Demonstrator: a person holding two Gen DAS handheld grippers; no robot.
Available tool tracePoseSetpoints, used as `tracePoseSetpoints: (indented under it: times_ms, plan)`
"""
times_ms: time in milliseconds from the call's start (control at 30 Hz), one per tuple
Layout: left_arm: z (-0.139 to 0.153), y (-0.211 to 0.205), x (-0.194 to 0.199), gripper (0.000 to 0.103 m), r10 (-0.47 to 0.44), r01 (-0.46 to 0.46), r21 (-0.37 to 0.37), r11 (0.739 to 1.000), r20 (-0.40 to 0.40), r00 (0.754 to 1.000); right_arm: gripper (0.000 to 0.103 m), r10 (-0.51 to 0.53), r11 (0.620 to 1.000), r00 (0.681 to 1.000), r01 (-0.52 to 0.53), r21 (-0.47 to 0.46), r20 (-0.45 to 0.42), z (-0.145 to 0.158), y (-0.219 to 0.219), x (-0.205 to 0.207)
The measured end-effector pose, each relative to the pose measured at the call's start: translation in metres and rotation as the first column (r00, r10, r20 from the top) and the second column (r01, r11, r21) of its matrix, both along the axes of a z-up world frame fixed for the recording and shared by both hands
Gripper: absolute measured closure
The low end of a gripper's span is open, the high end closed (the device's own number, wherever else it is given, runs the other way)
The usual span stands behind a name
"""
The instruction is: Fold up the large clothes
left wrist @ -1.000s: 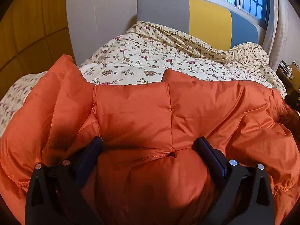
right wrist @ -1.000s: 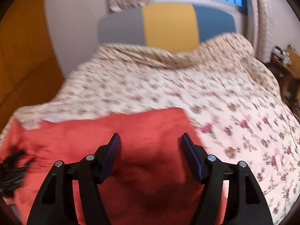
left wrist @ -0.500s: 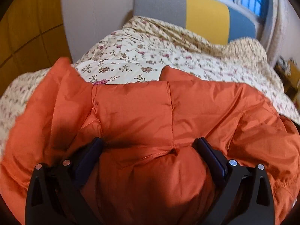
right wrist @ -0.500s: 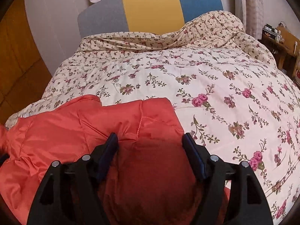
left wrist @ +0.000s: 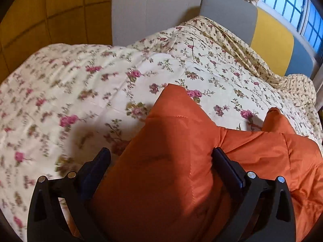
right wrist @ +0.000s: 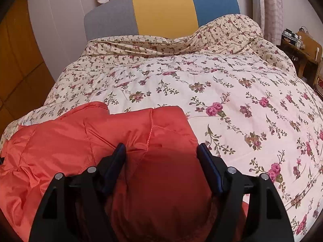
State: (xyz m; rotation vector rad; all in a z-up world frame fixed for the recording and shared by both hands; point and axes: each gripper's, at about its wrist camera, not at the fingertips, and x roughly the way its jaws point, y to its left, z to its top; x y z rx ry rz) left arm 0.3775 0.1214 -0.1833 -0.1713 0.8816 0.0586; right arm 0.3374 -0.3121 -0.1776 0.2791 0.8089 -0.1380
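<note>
A puffy orange jacket (right wrist: pixel 121 129) lies at the near edge of a bed. In the right wrist view its quilted panel bulges up between both pads of my right gripper (right wrist: pixel 161 149), which is shut wide on it at the jacket's right end. In the left wrist view a folded lobe of the orange jacket (left wrist: pixel 173 141) fills my left gripper (left wrist: pixel 161 153), shut on it. The lobe is raised over the quilt and casts a shadow to the left. The rest of the jacket trails off to the right. Neither gripper appears in the other's view.
A floral quilt (right wrist: pixel 222 84) covers the bed, rumpled near the grey, yellow and blue headboard (right wrist: pixel 163 10). Yellow wall panels (left wrist: pixel 50 14) stand on the left. A wooden bedside table (right wrist: pixel 302 52) with small items is on the right, under a curtained window.
My left gripper has swung left across the bed, taking its fold of jacket along, so more bare quilt shows. The right gripper sank toward the bed, then kept still; its fingers stand slightly wider.
</note>
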Motion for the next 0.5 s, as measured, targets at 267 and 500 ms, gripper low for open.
tracePoseSetpoints:
  times_ms: [267, 500]
  plan:
    - [-0.001, -0.003, -0.005, 0.003, 0.010, -0.010, 0.004, 1.000, 0.005, 1.000, 0.027, -0.010, 0.999, 1.000, 0.010, -0.038, -0.003, 0.002, 0.002, -0.003]
    - [0.048, 0.001, -0.082, 0.003, 0.011, -0.012, 0.001, 1.000, 0.257, 0.966, 0.027, -0.014, 0.998, 1.000, 0.014, -0.057, -0.004, 0.002, 0.006, -0.003]
